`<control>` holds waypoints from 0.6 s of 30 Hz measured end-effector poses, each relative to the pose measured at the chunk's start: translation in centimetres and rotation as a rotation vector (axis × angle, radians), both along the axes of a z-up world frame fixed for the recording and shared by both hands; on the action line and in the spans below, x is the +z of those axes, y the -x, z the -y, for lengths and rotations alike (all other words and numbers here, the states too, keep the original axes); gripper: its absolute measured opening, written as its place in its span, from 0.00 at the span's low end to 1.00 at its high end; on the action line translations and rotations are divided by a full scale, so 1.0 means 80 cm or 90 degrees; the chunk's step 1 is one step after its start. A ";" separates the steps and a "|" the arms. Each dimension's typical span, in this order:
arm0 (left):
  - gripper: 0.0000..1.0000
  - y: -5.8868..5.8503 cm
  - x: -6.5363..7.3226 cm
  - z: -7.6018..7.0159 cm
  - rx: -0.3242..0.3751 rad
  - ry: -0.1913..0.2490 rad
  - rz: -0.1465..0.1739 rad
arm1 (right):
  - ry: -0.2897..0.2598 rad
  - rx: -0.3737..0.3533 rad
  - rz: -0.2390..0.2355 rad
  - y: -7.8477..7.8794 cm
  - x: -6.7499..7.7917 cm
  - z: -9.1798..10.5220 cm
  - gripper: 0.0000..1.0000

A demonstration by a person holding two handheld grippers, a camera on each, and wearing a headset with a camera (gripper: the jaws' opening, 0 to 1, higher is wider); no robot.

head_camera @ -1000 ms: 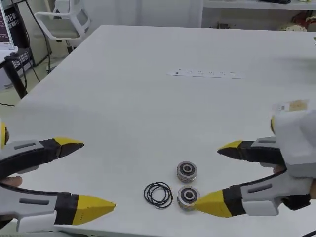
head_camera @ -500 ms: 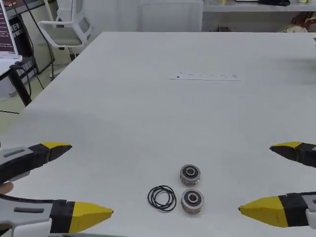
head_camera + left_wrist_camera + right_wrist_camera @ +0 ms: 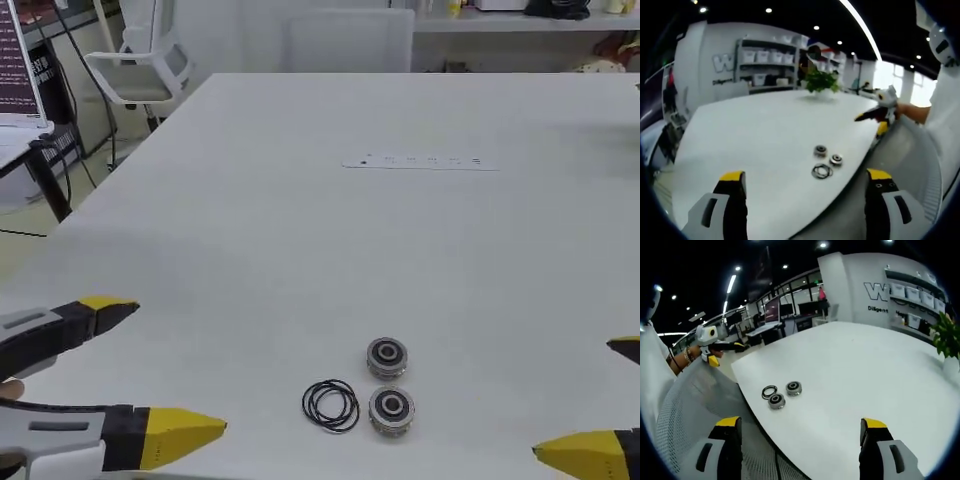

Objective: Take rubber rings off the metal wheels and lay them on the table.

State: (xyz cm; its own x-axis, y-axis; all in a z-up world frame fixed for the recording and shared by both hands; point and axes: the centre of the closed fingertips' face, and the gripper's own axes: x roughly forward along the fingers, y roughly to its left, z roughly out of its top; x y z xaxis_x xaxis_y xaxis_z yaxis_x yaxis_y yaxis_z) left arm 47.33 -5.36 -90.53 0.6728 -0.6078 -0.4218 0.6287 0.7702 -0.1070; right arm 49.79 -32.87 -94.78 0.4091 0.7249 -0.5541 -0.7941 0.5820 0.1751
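Two small metal wheels lie near the table's front edge: one (image 3: pixel 387 357) farther back, one (image 3: pixel 391 409) nearer. Loose black rubber rings (image 3: pixel 330 405) lie in a small heap just left of the nearer wheel. The same wheels (image 3: pixel 820 150) (image 3: pixel 836 159) and rings (image 3: pixel 822 171) appear in the left gripper view, and the wheels (image 3: pixel 794 387) (image 3: pixel 776 400) and rings (image 3: pixel 769 391) in the right gripper view. My left gripper (image 3: pixel 165 370) is open at the lower left, well away from the parts. My right gripper (image 3: pixel 590 400) is open at the lower right edge, holding nothing.
A white table (image 3: pixel 330 230) stretches far back. A thin printed strip (image 3: pixel 420 162) lies on it mid-table. An office chair (image 3: pixel 135 60) and a dark stand (image 3: pixel 40 140) are off the table's left side. Shelves line the back wall.
My right gripper has drawn back to the right, away from the nearer wheel, and now barely shows at the frame edge. The left gripper shifted slightly left. The wheels and rings stayed put.
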 end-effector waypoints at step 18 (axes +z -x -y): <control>1.00 0.003 -0.009 -0.007 0.045 0.044 -0.042 | 0.018 0.012 -0.044 0.027 -0.020 -0.010 0.93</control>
State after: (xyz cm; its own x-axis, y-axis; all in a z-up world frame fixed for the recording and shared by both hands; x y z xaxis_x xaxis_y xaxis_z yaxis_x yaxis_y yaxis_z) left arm 47.09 -4.80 -91.23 0.6875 -0.5887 -0.4252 0.5626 0.8020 -0.2007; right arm 47.65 -32.10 -96.34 0.3558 0.7157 -0.6010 -0.7919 0.5724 0.2128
